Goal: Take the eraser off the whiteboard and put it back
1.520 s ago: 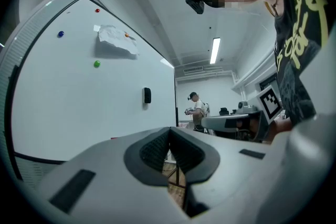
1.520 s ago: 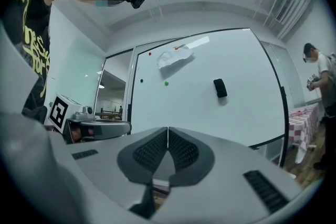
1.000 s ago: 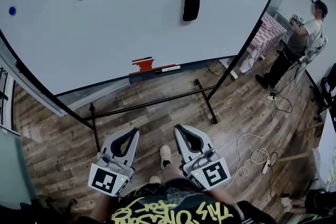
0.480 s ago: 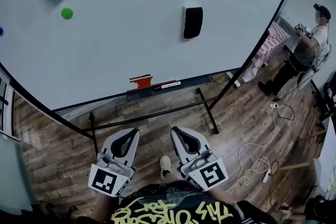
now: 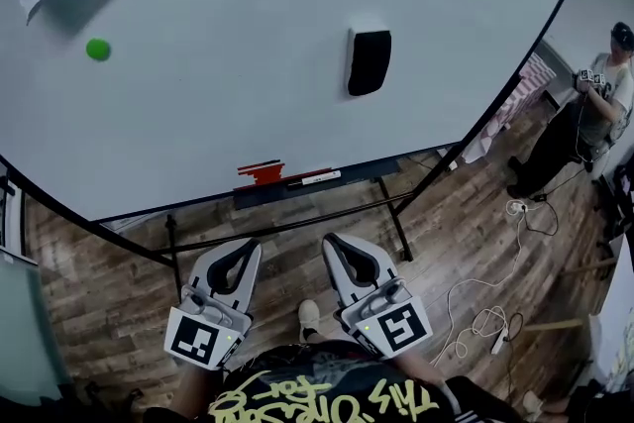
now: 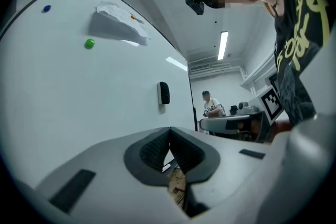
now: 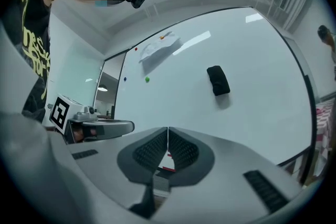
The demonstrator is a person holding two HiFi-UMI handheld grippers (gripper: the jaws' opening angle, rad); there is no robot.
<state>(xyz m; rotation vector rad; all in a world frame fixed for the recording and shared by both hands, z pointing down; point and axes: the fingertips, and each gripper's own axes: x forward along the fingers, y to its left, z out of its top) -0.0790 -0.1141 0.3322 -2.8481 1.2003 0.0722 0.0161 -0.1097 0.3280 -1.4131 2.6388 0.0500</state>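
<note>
Closer to the whiteboard (image 5: 248, 114) now; black eraser (image 5: 369, 61) sits at your 1 o'clock. Your left gripper (image 5: 241, 255) and right gripper (image 5: 342, 251) both pinched together, empty.

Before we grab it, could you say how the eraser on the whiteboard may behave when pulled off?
The eraser clings unsupported to the upright whiteboard, so it is probably magnetic and light, resisting slightly, then releasing suddenly. Its blocky shape looks unlikely to roll.

The right gripper (image 7: 167, 134) has jaws together (tips touching); eraser (image 7: 218, 80) on whiteboard (image 7: 257, 55).
</note>
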